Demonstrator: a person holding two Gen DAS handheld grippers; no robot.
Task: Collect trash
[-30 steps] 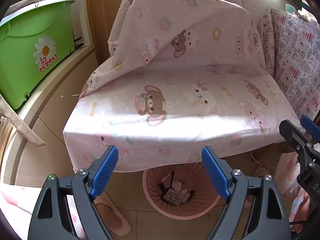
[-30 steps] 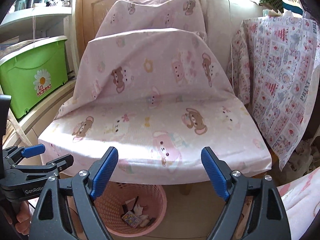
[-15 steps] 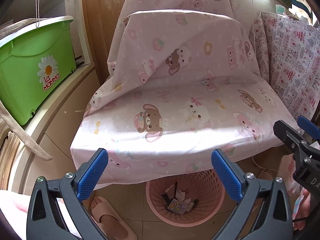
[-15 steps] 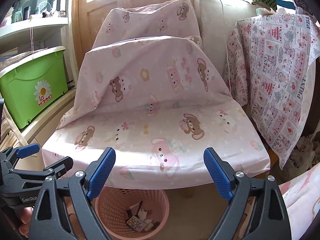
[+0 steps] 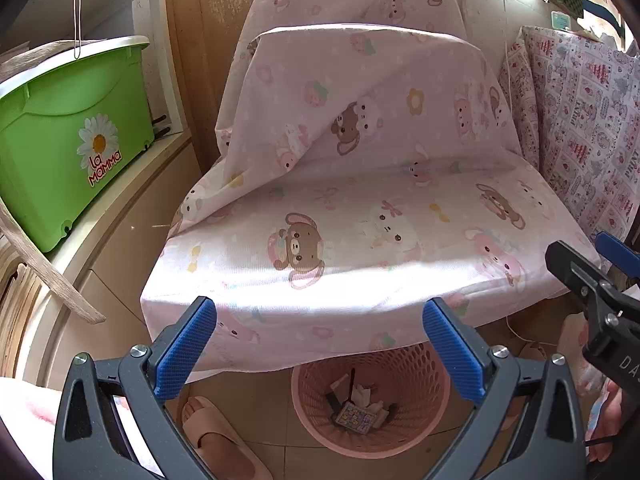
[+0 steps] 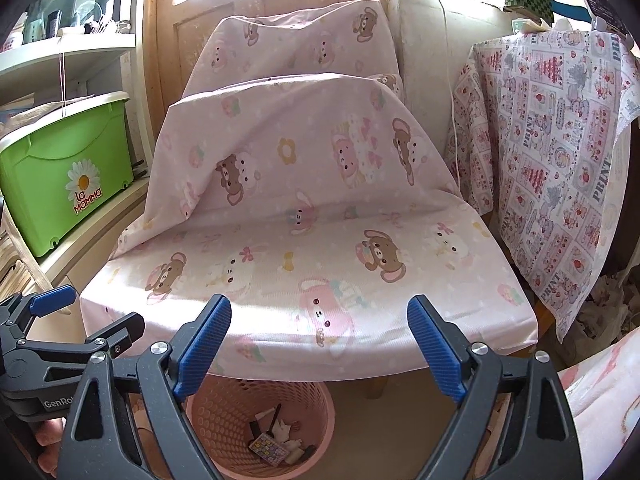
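A pink perforated waste basket [image 5: 416,372] stands on the floor under the front edge of a cloth-covered chair; it also shows in the right wrist view [image 6: 224,416]. Inside it lie paper scraps and a small colourful packet [image 5: 354,416], also visible in the right wrist view [image 6: 270,450]. My left gripper [image 5: 320,344] is open and empty, above and in front of the basket. My right gripper [image 6: 320,344] is open and empty, to the right of the basket. No loose trash shows on the chair seat.
The chair draped in pink bear-print cloth [image 5: 360,220] fills the middle. A green storage box [image 5: 68,140] sits on a shelf at left. A patterned cloth [image 6: 560,180] hangs at right. A pink slipper [image 5: 216,440] lies on the floor left of the basket.
Both grippers have drawn back and lifted a little, so more of the chair back shows. Both stayed open and empty.
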